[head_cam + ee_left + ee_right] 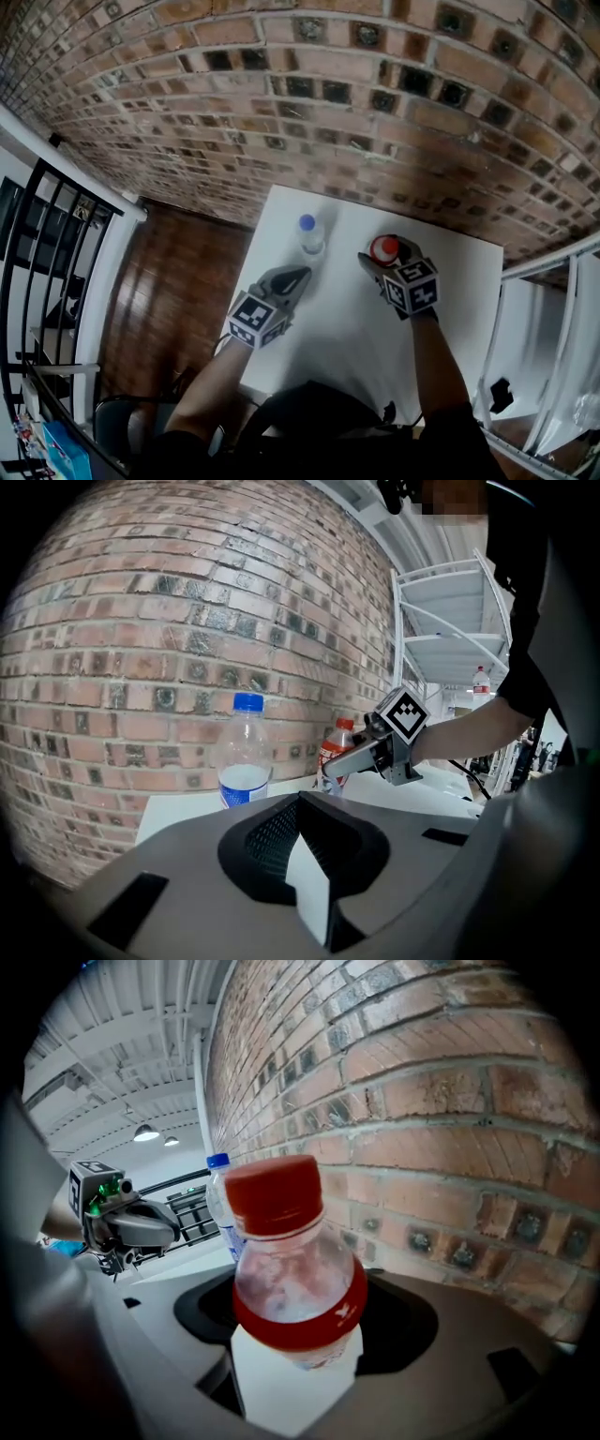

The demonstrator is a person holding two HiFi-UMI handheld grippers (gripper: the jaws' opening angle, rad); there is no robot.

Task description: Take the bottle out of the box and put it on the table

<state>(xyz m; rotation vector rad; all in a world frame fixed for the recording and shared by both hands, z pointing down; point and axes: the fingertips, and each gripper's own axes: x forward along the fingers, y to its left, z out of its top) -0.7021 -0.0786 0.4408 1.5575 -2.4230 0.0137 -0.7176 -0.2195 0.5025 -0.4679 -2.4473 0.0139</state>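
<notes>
– Red cap, red label, clear plastic: is this the bottle? Where is it?

– Yes. The red-capped bottle is between the jaws of the right gripper, over the far part of the white table, near the brick wall. The jaws stand wide and close on its body, below the label. It is nearly upright, with the cap on top. Whether its base touches the table, I cannot tell; the left gripper's own body covers that part in its view.

– And the other gripper?

– The left gripper is over the table too, nearer to the person and left of the red-capped bottle. Its jaws leave only a narrow gap, and in this gap I see just the white table top. It holds nothing.

– What stands beside it?

– A second bottle with a blue cap. It stands upright on the table, close to the wall, beyond the tip of the left gripper. It has a blue label and clear sides. The two bottles are apart and do not touch.

– And around the table?

– The brick wall runs behind it. To the left there is a dark wooden floor and a black railing. To the right stands a white metal shelf.
</notes>
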